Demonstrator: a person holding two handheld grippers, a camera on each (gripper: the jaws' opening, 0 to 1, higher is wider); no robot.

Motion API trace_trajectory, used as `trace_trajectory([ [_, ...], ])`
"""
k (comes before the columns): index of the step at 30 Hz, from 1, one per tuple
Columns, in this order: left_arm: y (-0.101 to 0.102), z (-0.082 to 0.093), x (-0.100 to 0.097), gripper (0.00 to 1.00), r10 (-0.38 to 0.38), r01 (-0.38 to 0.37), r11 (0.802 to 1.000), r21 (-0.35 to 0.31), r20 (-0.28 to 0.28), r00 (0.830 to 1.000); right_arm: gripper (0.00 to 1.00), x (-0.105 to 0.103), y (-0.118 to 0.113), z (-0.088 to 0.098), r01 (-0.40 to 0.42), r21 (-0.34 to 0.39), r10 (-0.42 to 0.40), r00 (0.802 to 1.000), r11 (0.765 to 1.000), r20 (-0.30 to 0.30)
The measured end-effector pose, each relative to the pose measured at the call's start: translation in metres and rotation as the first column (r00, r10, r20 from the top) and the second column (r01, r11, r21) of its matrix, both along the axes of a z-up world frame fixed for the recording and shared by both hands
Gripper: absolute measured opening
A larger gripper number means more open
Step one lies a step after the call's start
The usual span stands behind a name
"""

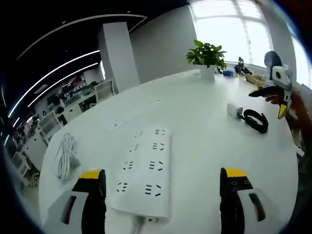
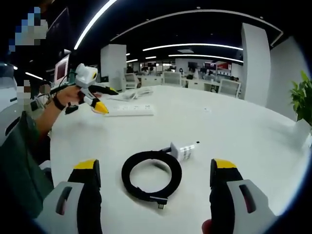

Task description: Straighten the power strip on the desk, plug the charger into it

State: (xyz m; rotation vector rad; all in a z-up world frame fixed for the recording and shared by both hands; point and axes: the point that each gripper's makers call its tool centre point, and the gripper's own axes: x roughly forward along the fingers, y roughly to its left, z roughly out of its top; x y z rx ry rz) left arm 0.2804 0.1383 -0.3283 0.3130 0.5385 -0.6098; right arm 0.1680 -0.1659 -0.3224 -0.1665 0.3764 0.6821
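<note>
We see a white power strip [image 1: 145,170] flat on the round white table [image 1: 204,146], right between the left gripper's [image 1: 163,187] yellow-tipped jaws in the left gripper view. The jaws are spread wide, holding nothing. The strip is long and rectangular with rounded corners and two rows of sockets, four pairs visible. It runs slightly slanted away from us, with its cord end at the near edge. Its white cable [image 1: 66,155] lies bundled to the left, near the table edge.

The white charger [image 1: 234,109] sits far right on the table, touching a black coiled cable [image 1: 256,120]. Just beyond them, the right gripper [image 1: 278,92] comes in from the right, held above the table. A potted plant [image 1: 206,58] stands at the far side near the window.

In the right gripper view the charger [image 2: 183,151] is a small white block lying on its side. The black cable [image 2: 151,176] forms one round coil near us, with a plug end at the coil's near edge. Both lie between the right gripper's [image 2: 153,178] jaws, which are released and wide apart, gripping nothing. Far left, a hand [image 2: 68,95] holds the left gripper [image 2: 95,100] just above the power strip [image 2: 129,110]; its jaws look open. Office desks and chairs [image 2: 229,87] stand in the background.
</note>
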Motion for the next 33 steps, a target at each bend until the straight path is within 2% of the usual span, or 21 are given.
trace_trajectory([
  [8, -0.002, -0.001, 0.002, 0.99, -0.015, 0.015, 1.0, 0.008, -0.01, 1.0, 0.93, -0.002, -0.003, 0.0, 0.008, 0.0, -0.008, 1.0, 1.0, -0.002],
  [13, -0.001, -0.006, 0.005, 0.99, -0.021, 0.02, 1.0, -0.002, -0.034, 0.999, 0.93, -0.002, -0.002, 0.001, 0.002, -0.001, -0.002, 1.0, 1.0, 0.002],
  [17, -0.001, -0.004, 0.01, 0.99, -0.014, 0.013, 0.999, -0.036, -0.041, 0.999, 0.93, -0.004, -0.001, 0.001, 0.005, 0.003, -0.005, 1.0, 1.0, 0.005],
  [23, -0.003, -0.003, 0.018, 0.99, -0.018, 0.017, 0.999, -0.031, -0.05, 0.999, 0.93, -0.006, -0.003, -0.001, 0.013, 0.005, -0.013, 1.0, 1.0, 0.003],
  [26, -0.005, -0.005, 0.02, 0.99, -0.03, 0.026, 0.998, -0.051, -0.073, 0.997, 0.93, -0.006, -0.005, 0.001, 0.017, 0.008, -0.017, 1.0, 1.0, 0.006],
  [28, -0.007, -0.005, 0.022, 0.99, -0.033, 0.025, 0.996, -0.088, -0.088, 0.996, 0.93, -0.006, -0.005, 0.001, 0.018, 0.006, -0.018, 1.0, 1.0, 0.006],
  [33, -0.013, -0.008, 0.023, 0.99, -0.056, 0.045, 0.994, -0.103, -0.107, 0.993, 0.93, -0.008, -0.005, 0.0, 0.018, 0.009, -0.018, 1.0, 1.0, 0.009],
])
